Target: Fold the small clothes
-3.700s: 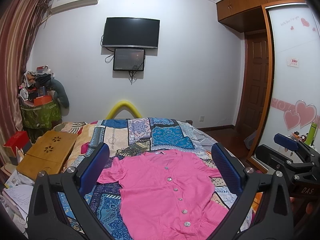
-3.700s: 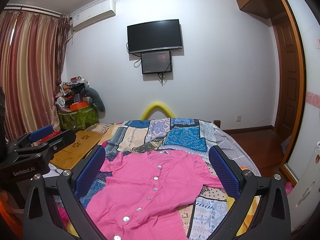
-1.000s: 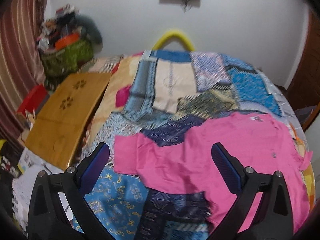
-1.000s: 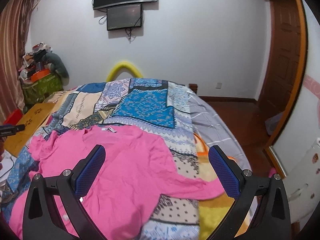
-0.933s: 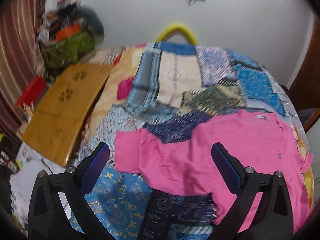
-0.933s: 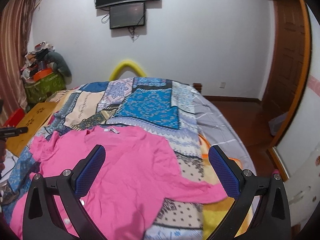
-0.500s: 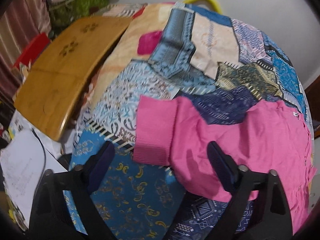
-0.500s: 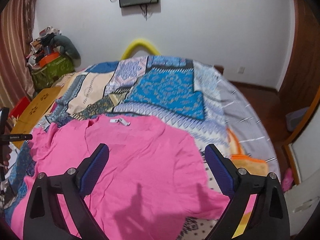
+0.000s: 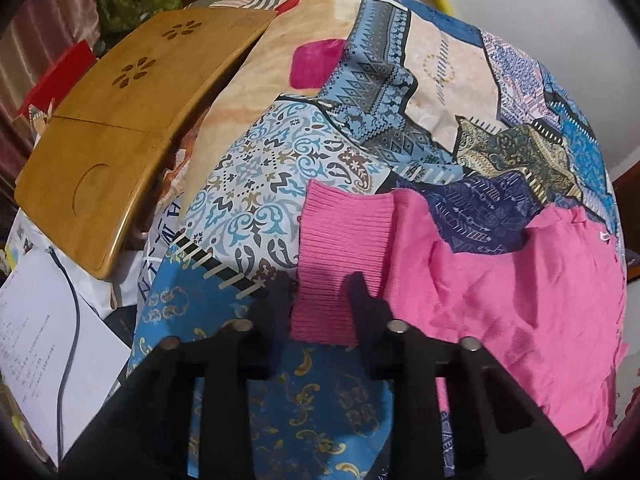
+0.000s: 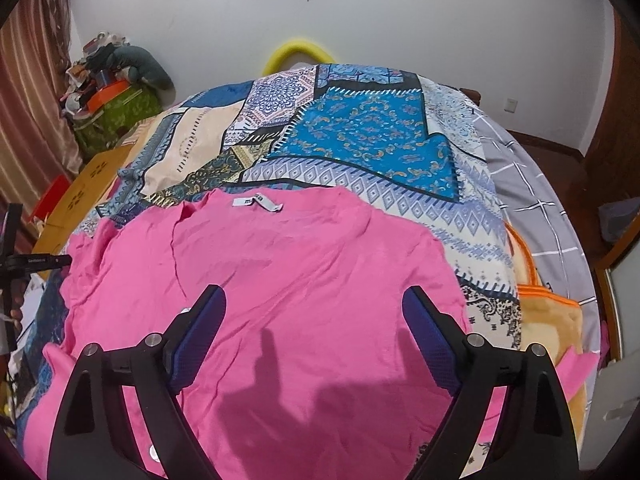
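The left matte-black plastic gripper (image 9: 320, 292) has angular, strut-like arms; round silver screw heads sit at its joints; its dark fingers (image 9: 362, 300) look nearly black. The right matte-black plastic gripper (image 10: 314, 320) matches it — same silver screws — with textured blue pads (image 10: 430, 332) lining both fingers.

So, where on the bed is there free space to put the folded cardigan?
Free quilt lies beyond the pink cardigan collar, toward the wall, and the grey checked sheet on the right. The left edge is crowded by the wooden lap desk and papers.
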The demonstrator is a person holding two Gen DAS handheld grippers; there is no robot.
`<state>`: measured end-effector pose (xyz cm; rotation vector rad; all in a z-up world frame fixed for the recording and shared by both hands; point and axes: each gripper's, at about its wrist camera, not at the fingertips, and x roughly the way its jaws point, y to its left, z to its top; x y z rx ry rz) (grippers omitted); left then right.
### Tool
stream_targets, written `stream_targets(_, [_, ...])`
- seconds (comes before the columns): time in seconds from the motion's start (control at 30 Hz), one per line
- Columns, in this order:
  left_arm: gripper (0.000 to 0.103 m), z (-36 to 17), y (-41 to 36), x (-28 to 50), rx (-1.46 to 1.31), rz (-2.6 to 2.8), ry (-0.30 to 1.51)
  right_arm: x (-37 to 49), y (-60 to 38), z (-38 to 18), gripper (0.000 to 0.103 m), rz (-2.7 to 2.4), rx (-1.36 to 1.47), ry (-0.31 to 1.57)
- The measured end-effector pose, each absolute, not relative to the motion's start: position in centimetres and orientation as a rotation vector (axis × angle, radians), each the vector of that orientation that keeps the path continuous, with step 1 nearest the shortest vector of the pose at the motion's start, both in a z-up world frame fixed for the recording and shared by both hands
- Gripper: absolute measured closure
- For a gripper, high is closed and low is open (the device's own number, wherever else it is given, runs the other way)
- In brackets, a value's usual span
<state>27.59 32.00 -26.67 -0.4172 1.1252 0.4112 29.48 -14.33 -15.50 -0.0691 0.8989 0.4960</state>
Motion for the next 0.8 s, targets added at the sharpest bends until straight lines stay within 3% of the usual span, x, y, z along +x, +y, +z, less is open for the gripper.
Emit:
stream_targets(0.1, [0.09, -27.0, 31.7, 27.9, -0.395, 0.417, 1.127, 29.4, -14.1, -15.5, 0.015, 0.498, -0.066, 0.902])
stream_targets(0.13, [0.1, -27.1, 31.6, 28.0, -0.391, 0.411, 1.133, 29.3, -14.0, -15.6, 0.015, 0.497, -0.069, 0.903])
stream_targets(0.33, [0.101, -25.6, 30.4, 28.2, -0.386, 0.386, 1.094, 28.7, -13.9, -15.1, 0.015, 0.5, -0.094, 0.9])
stream_targets(0.8, [0.102, -13.0, 22.3, 29.6, -0.293, 0.204, 0.9, 27.1, -14.5, -12.0, 0.015, 0.519, -0.069, 0.83])
